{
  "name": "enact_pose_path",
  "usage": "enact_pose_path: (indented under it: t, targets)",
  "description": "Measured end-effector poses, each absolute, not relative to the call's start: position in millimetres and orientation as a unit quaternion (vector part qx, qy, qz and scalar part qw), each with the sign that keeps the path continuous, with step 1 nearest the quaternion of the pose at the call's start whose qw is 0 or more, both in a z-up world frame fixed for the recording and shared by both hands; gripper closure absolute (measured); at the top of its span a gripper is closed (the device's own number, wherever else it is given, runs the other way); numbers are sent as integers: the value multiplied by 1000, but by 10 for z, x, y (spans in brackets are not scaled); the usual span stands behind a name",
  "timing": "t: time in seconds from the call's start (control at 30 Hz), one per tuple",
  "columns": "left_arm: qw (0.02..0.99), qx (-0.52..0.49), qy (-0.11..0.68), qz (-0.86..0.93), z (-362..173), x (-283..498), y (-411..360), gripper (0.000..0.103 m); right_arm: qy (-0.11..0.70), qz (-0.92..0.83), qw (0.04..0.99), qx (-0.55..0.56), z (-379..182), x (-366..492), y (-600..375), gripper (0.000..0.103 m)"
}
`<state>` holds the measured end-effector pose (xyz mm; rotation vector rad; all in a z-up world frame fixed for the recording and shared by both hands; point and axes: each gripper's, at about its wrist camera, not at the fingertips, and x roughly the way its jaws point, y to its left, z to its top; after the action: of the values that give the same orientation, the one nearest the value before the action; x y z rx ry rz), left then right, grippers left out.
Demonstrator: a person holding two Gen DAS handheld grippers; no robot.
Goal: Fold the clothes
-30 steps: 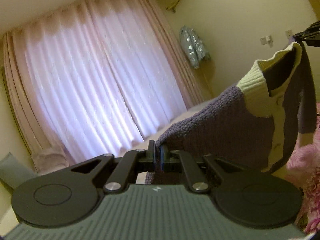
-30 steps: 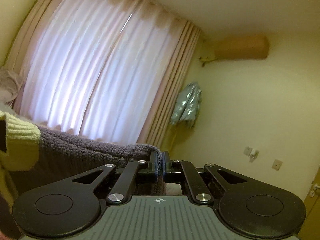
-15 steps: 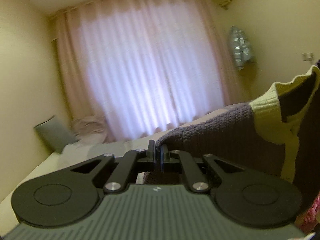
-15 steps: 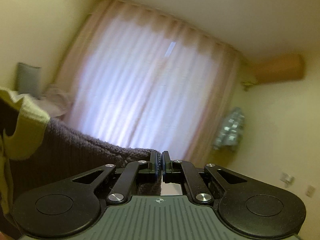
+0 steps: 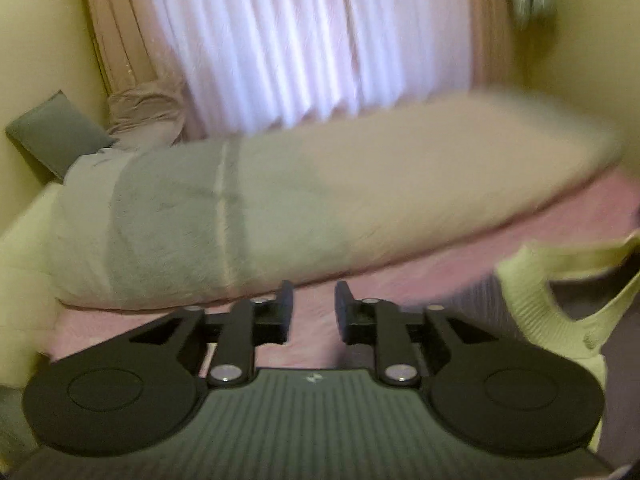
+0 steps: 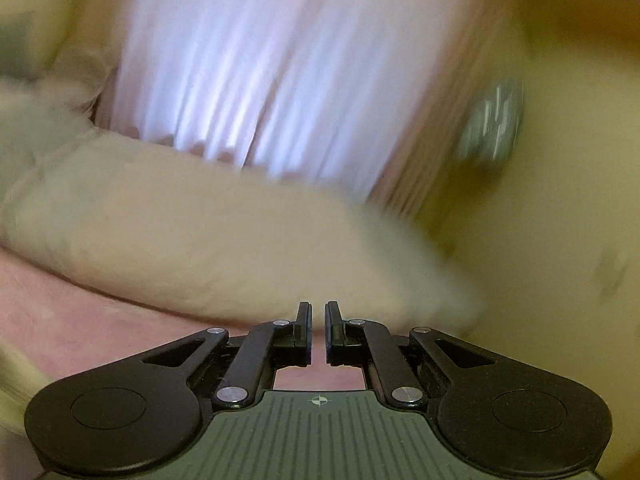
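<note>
Now both the left gripper and right gripper are seen parted, empty; the sweater, lower right, should be smoothed flat.

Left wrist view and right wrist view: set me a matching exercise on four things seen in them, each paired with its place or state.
Things:
1. purple knit sweater with pale yellow ribbed collar
2. left claw
3. right claw
4. grey rectangular cushion

Places or states:
A. jaws a narrow gap apart, nothing between them
B. leaning against the wall at the far left
C. lying on the pink fuzzy blanket at the right
D. jaws wide apart, nothing between them

Pairs: 1-C, 2-D, 3-A, 4-B
</note>
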<state>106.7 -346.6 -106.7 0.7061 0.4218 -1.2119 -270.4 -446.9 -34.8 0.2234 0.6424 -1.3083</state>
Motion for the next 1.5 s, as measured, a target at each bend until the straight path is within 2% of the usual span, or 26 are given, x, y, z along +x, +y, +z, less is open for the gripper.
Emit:
enact_pose_path:
  t: [0.07,0.13,0.2,0.3,0.43,0.5,0.57,0.77,0.8,0.83,0.87,1.0,1.17,1.23,1.27,1.5]
  targets:
    - [740,351,204,-537,-1365,1156,-3576,65,285,-571,748,181,-525,-2776,-4483,100]
    - [725,346,258,-537,-1660,1296,-3481,65,300,-576,733,203,-802,-2836,-4339,99]
    - [712,332,311,-535,-1917,1447,-3194,65,330,-585,702,235,-1171,-2938,-4149,99]
    - [685,303,397,-531,-2228,1583,-2718,65,326,-585,651,357,-1645,-3168,-3915,99]
    - [631,273,501,-526,-2551,1417,-2188,65,216,-566,585,539,-1987,-3609,-3311,99]
    - [612,270,522,-530,-2562,1220,-2010,65,169,-550,559,597,-2103,-3757,-3164,99]
    - [597,266,530,-540,-2524,1009,-1903,65,178,-536,553,613,-2139,-3773,-3135,99]
    - [601,228,524,-559,-2310,566,-1842,65,287,-528,566,565,-2282,-3762,-2962,96]
    - [604,221,523,-559,-2267,509,-1810,65,290,-525,575,556,-2277,-3794,-2896,61]
    - [607,213,522,-560,-2223,453,-1779,65,293,-523,586,545,-2265,-3824,-2828,11]
    - [610,209,521,-560,-2201,388,-1751,65,296,-522,601,529,-2242,-3853,-2755,7]
    - [620,202,516,-555,-2184,111,-1648,65,330,-516,650,449,-2172,-3909,-2564,8]
    - [630,195,519,-544,-2202,-205,-1471,65,401,-489,670,389,-2444,-3885,-2420,21]
    - [634,199,522,-535,-2226,-290,-1389,65,425,-472,668,386,-2631,-3858,-2363,47]
    - [637,200,523,-530,-2228,-324,-1341,65,438,-462,671,380,-2720,-3834,-2326,51]
    - [667,201,517,-498,-2144,-321,-1081,65,476,-381,709,355,-3198,-3595,-2227,53]
